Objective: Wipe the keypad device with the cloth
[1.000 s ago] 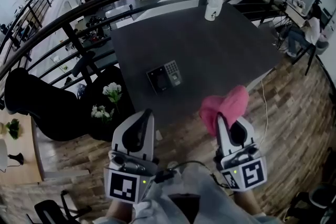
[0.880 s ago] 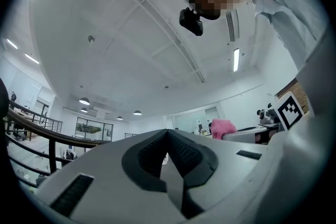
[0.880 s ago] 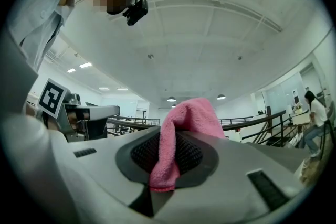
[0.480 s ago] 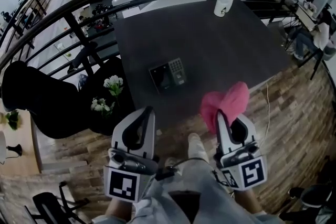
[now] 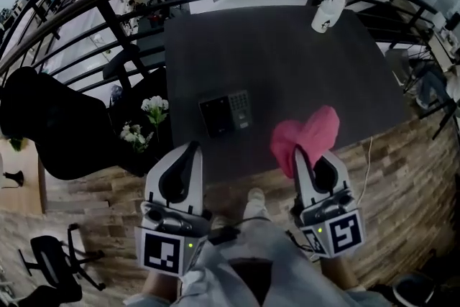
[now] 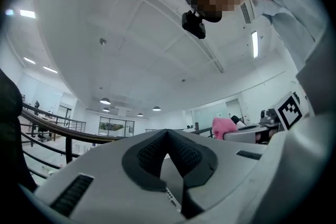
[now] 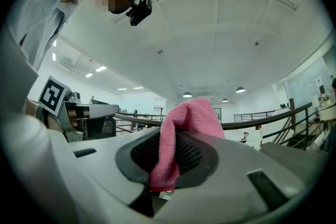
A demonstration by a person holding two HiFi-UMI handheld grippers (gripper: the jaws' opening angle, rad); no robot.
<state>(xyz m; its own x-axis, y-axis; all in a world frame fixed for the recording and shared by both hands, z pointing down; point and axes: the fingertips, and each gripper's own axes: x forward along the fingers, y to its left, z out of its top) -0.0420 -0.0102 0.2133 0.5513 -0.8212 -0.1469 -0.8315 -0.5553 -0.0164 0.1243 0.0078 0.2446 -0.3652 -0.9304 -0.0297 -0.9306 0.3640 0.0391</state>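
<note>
The keypad device (image 5: pixel 226 112), black with a grey key block, lies flat near the front edge of the dark table (image 5: pixel 287 61). My right gripper (image 5: pixel 300 152) is shut on a pink cloth (image 5: pixel 305 134), which bunches up above its tips, just off the table's front edge and right of the device. In the right gripper view the cloth (image 7: pixel 181 136) hangs down between the dark pads. My left gripper (image 5: pixel 192 148) is shut with nothing in it, held below the table's front edge, left of the device. Its pads (image 6: pixel 181 153) meet in the left gripper view.
A white bottle (image 5: pixel 327 14) stands at the table's far right edge by the black railing (image 5: pixel 108 18). White flowers (image 5: pixel 147 118) and a black chair (image 5: pixel 57 126) sit left of the table. Wooden floor lies beneath me, with a cable (image 5: pixel 368 154) at the right.
The view has shifted, so the table and device sit slightly lower and more to the left. Both grippers hold the same pose, the cloth still in the right one.
</note>
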